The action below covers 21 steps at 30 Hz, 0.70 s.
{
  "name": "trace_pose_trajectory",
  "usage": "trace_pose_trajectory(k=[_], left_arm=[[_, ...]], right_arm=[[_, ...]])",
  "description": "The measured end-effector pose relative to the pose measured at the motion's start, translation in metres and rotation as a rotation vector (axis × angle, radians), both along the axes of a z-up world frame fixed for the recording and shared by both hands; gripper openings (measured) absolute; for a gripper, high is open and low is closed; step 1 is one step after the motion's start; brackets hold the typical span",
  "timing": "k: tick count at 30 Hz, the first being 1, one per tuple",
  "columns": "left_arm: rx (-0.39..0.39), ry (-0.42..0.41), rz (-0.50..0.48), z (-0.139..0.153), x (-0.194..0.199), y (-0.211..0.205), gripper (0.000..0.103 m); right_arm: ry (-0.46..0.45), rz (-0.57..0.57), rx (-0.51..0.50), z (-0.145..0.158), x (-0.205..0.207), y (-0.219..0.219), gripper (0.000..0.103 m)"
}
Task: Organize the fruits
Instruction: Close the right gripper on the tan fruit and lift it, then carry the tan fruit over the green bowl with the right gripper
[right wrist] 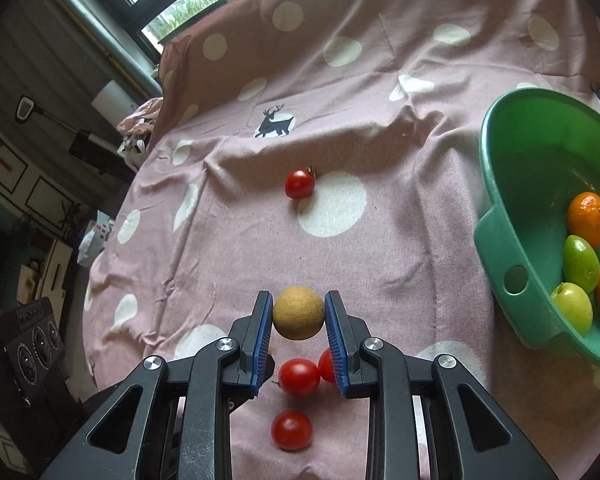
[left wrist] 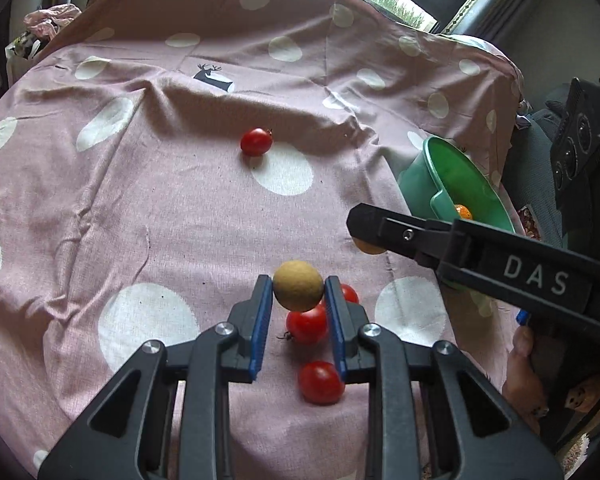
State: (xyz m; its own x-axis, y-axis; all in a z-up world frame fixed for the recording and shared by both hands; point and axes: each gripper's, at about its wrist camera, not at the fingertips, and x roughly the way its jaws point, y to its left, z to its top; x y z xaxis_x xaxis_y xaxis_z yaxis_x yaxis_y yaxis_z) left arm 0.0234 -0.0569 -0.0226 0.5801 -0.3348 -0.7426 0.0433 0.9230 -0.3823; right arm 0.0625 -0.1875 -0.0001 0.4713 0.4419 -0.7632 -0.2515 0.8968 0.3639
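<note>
— Between the blue pads of the left tongs [left wrist: 298,294] sits one round tan fruit [left wrist: 298,286], squeezed tight. The right tongs [right wrist: 299,314] pinch a second round tan fruit [right wrist: 299,313].

— Why lifted?

— So they clear the small red tomatoes [right wrist: 299,377] on the pink spotted cloth [right wrist: 240,264]. I think both go to the green plastic bowl [right wrist: 500,240], just right, where orange and green fruits [right wrist: 580,260] already lie.
</note>
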Motion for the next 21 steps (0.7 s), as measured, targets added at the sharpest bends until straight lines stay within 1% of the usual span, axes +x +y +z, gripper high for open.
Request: trace_pose_trajectory(k=[5, 9, 16, 21], left_arm=[[0.025, -0.082, -0.020, 0.024, -0.002, -0.014, 0.026], [0.025, -0.130, -0.060, 0.038, 0.004, -0.033, 0.026], [-0.033, -0.167, -0.130, 0.056, 0.024, -0.071, 0.026], [-0.039, -0.176, -0.184, 0.062, 0.038, -0.106, 0.026]], right_arm=[[-0.066, -0.056, 0.046, 0.023, -0.006, -0.025, 0.029], [-0.109, -0.125, 0.072, 0.036, -0.009, -0.052, 0.029], [-0.154, -0.271, 0.107, 0.048, -0.014, -0.103, 0.029], [-0.163, -0.357, 0.111, 0.049, -0.016, -0.132, 0.029]])
